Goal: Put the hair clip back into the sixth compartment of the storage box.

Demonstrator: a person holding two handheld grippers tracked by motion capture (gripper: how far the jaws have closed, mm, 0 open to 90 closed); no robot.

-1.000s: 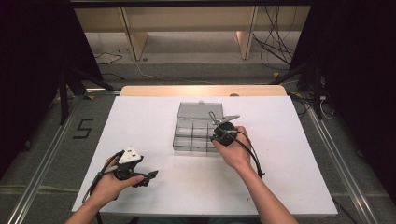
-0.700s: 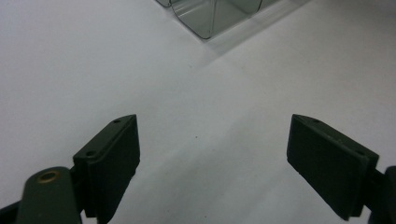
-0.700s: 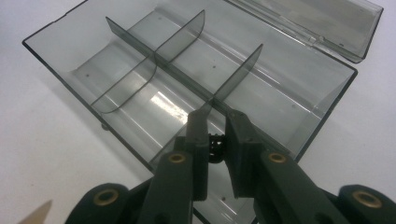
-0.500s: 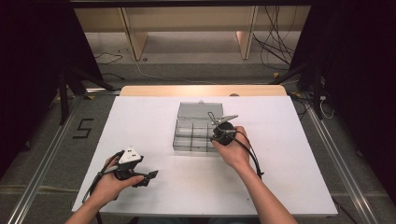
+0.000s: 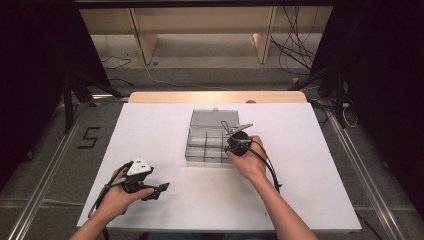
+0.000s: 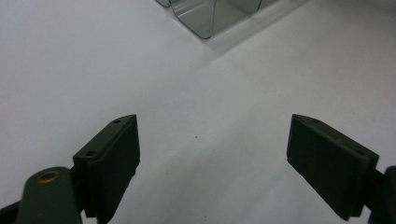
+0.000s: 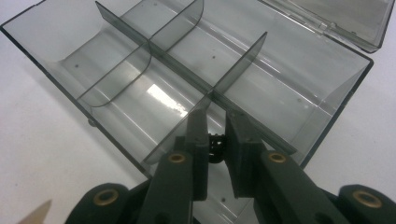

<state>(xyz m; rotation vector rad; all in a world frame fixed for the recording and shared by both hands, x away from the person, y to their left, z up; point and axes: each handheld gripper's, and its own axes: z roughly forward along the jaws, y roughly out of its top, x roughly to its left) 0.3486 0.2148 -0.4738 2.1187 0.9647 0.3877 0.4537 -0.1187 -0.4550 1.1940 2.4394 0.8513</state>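
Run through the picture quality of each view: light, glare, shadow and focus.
High view: the white table is brightly lit and the surroundings fall dark, with soft detail overall. Left gripper view: even light, faint shadows under the open left gripper, the box corner slightly soft. Right gripper view: a bright glare patch on the box floor; the right gripper close up looks blurred.

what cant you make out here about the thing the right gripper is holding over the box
- Small black object: right gripper view, the two jaws cover most of it, so its kind is unclear.
- High view: right gripper over the clear divided box; the object is too small to see.
- Left gripper view: box corner cut off by the top edge.
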